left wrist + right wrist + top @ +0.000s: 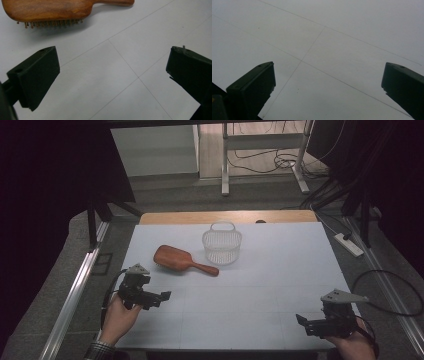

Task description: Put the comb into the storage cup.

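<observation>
Left gripper [164, 296] jaws wide apart and empty, low above the white table [260, 270], wooden hairbrush [184, 260] lying just ahead beside a clear basket [222, 245], right gripper [301, 320] jaws also wide apart, empty, at near right corner.

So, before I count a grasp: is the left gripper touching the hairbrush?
Apart. The left gripper view shows bare table between the open left gripper and the hairbrush.

My white surface [280, 270], wood strip along far edge [225, 216]. Grey floor [170, 195] beyond, metal desk legs [225, 160], loose cables [270, 162], power strip [349, 244] right. Dim sides.
</observation>
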{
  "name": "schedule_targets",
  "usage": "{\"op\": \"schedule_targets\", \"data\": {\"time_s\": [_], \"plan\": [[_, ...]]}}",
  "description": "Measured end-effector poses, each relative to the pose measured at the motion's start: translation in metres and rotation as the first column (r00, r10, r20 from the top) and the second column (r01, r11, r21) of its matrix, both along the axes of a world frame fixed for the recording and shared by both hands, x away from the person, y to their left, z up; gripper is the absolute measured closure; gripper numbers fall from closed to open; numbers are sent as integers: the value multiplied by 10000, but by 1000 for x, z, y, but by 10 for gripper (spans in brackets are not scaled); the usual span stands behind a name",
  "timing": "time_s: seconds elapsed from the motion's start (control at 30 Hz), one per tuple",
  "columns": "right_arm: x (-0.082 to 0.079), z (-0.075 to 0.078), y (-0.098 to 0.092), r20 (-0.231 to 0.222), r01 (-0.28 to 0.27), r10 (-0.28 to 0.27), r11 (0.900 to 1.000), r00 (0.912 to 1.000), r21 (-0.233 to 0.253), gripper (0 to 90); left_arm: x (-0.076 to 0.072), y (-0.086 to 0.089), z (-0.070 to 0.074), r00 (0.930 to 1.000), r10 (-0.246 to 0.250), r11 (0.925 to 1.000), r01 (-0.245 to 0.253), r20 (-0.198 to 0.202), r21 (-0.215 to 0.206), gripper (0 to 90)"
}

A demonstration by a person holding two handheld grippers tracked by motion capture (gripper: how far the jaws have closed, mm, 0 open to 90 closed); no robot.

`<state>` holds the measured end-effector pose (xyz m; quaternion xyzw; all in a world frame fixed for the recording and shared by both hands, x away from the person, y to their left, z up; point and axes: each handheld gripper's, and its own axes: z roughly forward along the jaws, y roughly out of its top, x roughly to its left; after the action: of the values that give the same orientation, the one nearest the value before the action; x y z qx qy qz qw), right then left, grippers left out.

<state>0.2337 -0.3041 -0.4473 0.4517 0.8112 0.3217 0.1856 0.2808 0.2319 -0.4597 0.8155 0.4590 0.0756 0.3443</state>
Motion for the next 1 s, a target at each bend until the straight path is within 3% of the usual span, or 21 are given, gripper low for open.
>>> {"op": "schedule_targets", "data": {"time_s": [1.0], "plan": [[0,0,0,-13,-53,53,10000,10000,-25,0,47,-18,4,9995,-283,9996,284,-158,10,0]]}}
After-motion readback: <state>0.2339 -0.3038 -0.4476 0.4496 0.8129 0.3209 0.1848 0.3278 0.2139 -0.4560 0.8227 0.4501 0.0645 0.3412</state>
